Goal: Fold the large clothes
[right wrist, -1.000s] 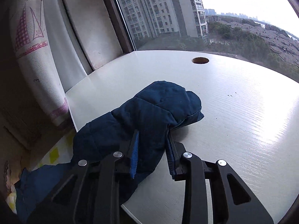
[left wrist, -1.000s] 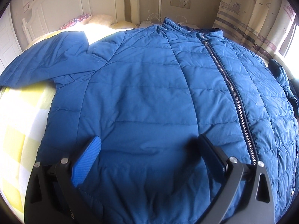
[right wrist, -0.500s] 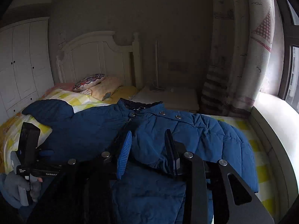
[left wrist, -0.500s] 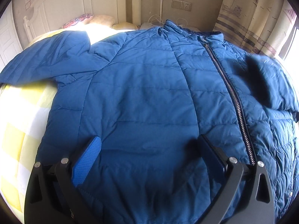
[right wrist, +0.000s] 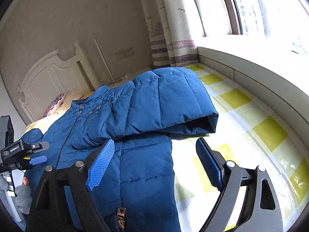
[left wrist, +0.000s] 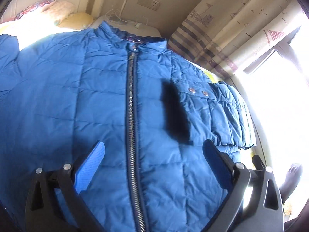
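Jacket (left wrist: 108, 104) is flat on the checked bedspread (right wrist: 235, 98), zipper (left wrist: 131, 116) running between your left gripper (left wrist: 154, 154)'s spread fingers. Your right gripper (right wrist: 154, 154) is also wide open, holding nothing, with the folded sleeve (right wrist: 166, 100) just past its 2 fingertips.

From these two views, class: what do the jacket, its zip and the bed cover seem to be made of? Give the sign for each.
Jacket: thin, smooth synthetic shell, probably nylon or polyester, over soft filling; stitched quilt lines and puffy panels show it.
Zip: looks like metal; the grey teeth glint.
Bed cover: yellow-and-white checked woven cloth, possibly cotton; matte in places, slightly glossy near the window, so uncertain.
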Motion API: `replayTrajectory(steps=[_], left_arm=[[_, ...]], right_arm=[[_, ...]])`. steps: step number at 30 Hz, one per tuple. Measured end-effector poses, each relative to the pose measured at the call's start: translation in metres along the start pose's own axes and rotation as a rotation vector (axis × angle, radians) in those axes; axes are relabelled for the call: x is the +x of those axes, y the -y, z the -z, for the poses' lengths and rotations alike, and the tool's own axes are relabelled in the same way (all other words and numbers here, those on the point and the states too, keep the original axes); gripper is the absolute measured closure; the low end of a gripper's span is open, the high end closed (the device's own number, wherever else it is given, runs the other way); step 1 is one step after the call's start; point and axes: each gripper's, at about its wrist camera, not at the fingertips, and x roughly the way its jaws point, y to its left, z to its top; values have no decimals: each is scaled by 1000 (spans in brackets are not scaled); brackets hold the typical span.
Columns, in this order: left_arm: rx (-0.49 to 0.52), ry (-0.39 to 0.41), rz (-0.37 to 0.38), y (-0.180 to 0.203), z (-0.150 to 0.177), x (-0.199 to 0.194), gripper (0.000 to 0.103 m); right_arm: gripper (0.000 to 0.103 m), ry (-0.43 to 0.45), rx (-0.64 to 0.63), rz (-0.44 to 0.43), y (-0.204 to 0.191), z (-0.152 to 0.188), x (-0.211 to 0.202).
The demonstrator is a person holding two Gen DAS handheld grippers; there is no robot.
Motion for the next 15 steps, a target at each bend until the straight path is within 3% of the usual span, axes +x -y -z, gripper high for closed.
replayTrajectory(steps=[3, 4, 6, 7, 8, 9, 10, 12, 15], left_arm=[[-28, -42, 65, 28, -9, 37, 13], [-31, -51, 59, 36, -9, 49, 14], [19, -27, -29, 55, -5, 61, 16], [81, -8, -70, 66, -2, 64, 37], [131, -16, -64, 75, 1, 67, 67], [150, -13, -86, 80, 2, 64, 72], [157, 5, -84, 82, 1, 56, 86], [148, 55, -33, 78, -6, 31, 88], [140, 153, -14, 67, -26, -24, 89]], right_arm=[[20, 5, 2, 31, -1, 1, 1], [19, 9, 6, 36, 0, 2, 1], [20, 22, 29, 43, 5, 2, -1], [20, 28, 46, 40, 8, 4, -3], [19, 32, 65, 38, 11, 4, -4], [19, 35, 86, 37, 15, 4, -4], [19, 39, 106, 37, 19, 3, -5], [19, 46, 141, 32, 25, 3, -6], [19, 56, 167, 29, 30, 3, -7]])
